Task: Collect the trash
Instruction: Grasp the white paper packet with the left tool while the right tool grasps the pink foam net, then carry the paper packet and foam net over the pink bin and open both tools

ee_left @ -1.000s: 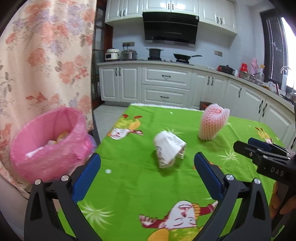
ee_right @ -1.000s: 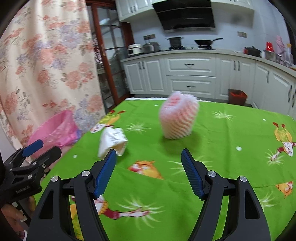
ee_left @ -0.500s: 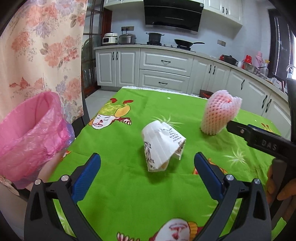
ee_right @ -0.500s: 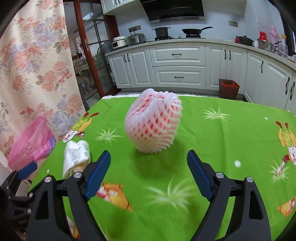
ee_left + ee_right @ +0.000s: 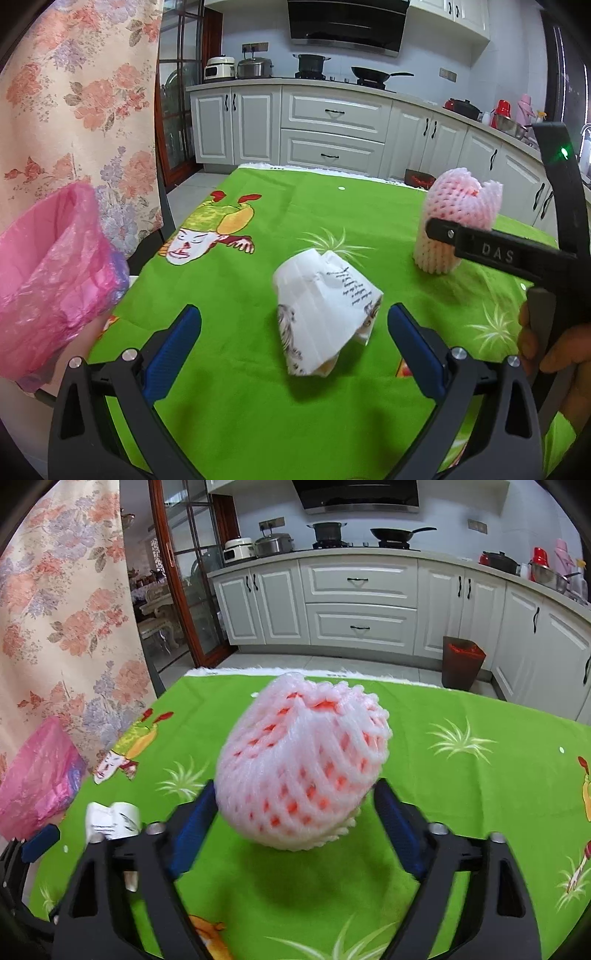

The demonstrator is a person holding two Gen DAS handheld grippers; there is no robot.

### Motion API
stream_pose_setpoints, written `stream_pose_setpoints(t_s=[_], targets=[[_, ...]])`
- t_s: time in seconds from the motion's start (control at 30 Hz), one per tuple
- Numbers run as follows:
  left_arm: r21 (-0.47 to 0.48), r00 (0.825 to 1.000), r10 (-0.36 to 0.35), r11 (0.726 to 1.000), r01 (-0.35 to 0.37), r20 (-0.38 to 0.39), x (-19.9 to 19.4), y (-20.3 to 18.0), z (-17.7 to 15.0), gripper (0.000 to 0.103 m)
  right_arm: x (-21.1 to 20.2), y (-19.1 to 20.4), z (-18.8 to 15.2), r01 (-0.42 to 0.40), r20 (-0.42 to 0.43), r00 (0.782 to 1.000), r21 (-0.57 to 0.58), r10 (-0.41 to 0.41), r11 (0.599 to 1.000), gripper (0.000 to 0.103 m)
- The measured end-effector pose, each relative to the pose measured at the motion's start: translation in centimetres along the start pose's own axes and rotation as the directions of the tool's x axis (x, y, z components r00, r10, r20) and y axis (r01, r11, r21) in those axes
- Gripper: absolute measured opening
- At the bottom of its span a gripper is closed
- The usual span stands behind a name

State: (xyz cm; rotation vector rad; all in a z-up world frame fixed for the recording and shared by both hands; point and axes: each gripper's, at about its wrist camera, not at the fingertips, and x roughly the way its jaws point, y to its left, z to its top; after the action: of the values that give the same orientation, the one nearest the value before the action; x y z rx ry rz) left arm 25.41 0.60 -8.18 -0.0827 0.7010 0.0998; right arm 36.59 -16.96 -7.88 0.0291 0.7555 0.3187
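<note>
Our right gripper (image 5: 295, 812) has just been closing around the foam net (image 5: 303, 760), not yet clamped; our left gripper (image 5: 295, 332) gapes empty before the crumpled paper (image 5: 325, 314).

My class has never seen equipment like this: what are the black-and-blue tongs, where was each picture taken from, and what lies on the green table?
A person holds a two-finger gripper in each hand; a camera on each looks along its fingers. The picture from the left gripper shows it open, a crumpled paper wrapper lying untouched between its fingers. The right gripper has just been closing its jaws around a foam fruit net, not yet gripping. Both items rest on the green tablecloth; a pink bag is beside its left edge.
</note>
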Motion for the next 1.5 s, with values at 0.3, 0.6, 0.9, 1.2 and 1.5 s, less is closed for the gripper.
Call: stream_pose_setpoints(t_s=[0.3, 0.6, 0.9, 1.2, 1.5], targets=[[-0.025, 0.999, 0.011, 1.0, -0.012, -0.04, 2.9, -1.0, 1.8, 0.095, -2.2, -2.5, -0.7, 0.008, 0.05, 0.999, 0.031, -0.01, 0.999, 0.032], [-0.007, 0.997, -0.007, 1.0, 0.006, -0.075, 3.4, -2.3, 1.4, 0.073, -4.8, -3.4, -2.1, -0.007, 0.07, 0.998, 0.064, 0.002, 0.998, 0.032], [0.004, 0.999, -0.013, 1.0, 0.014, -0.039, 0.2, -2.3, 0.0, 0.073, -8.1, -2.8, -5.0, 0.004, 0.068, 0.998, 0.045, -0.007, 0.999, 0.032], [0.034, 0.998, -0.048, 0.998, 0.047, 0.035, -5.0, -2.7, -2.0, 0.073, -12.4, -1.7, -8.0, -0.002, 0.088, 0.996, 0.013, 0.001, 1.0, 0.032], [0.065, 0.99, -0.09, 0.994, 0.083, 0.112, -10.2, -2.9, -3.7, 0.073, -15.5, 0.4, -10.5, 0.017, 0.099, 0.995, -0.028, -0.015, 0.999, 0.032]])
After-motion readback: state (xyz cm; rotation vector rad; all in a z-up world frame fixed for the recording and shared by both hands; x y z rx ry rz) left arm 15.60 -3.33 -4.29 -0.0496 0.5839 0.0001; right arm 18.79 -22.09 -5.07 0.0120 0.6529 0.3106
